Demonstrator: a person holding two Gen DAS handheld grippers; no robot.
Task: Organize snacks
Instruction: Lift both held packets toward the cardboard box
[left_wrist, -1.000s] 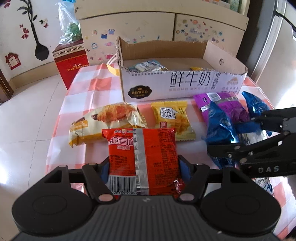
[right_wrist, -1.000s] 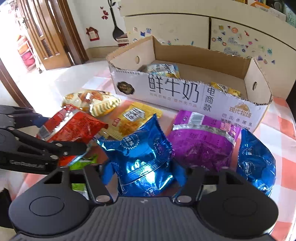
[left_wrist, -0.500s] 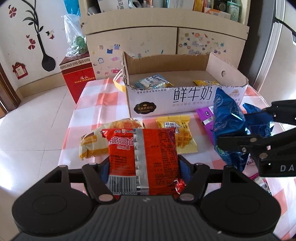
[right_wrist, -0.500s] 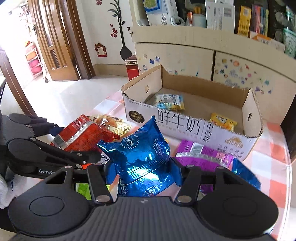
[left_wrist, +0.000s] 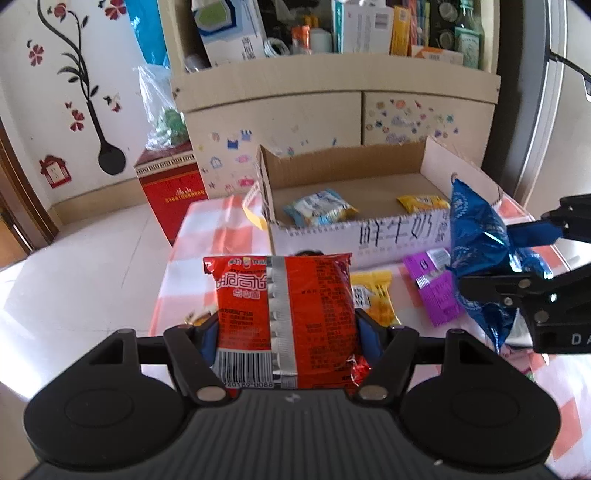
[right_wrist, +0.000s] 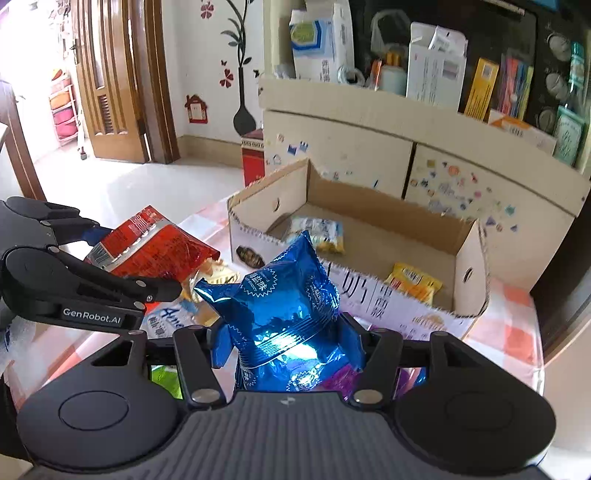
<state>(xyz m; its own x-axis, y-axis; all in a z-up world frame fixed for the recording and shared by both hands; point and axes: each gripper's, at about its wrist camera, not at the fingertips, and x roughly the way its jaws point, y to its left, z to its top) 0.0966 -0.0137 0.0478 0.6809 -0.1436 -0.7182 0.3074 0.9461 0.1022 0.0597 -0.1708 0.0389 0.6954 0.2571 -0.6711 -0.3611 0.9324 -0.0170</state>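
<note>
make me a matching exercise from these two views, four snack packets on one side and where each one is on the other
Things:
1. red packet
2. blue packet
3. purple packet
4. pale blue packet

Places:
A. lying inside the cardboard box
B. held in the right gripper
C. lying on the checked tablecloth in front of the box
D. held in the left gripper

Pairs: 1-D, 2-B, 3-C, 4-A

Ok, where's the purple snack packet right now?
In the left wrist view, the purple packet lies on the checked tablecloth right of centre, before the cardboard box, between the yellow packet and the held blue bag.
</note>
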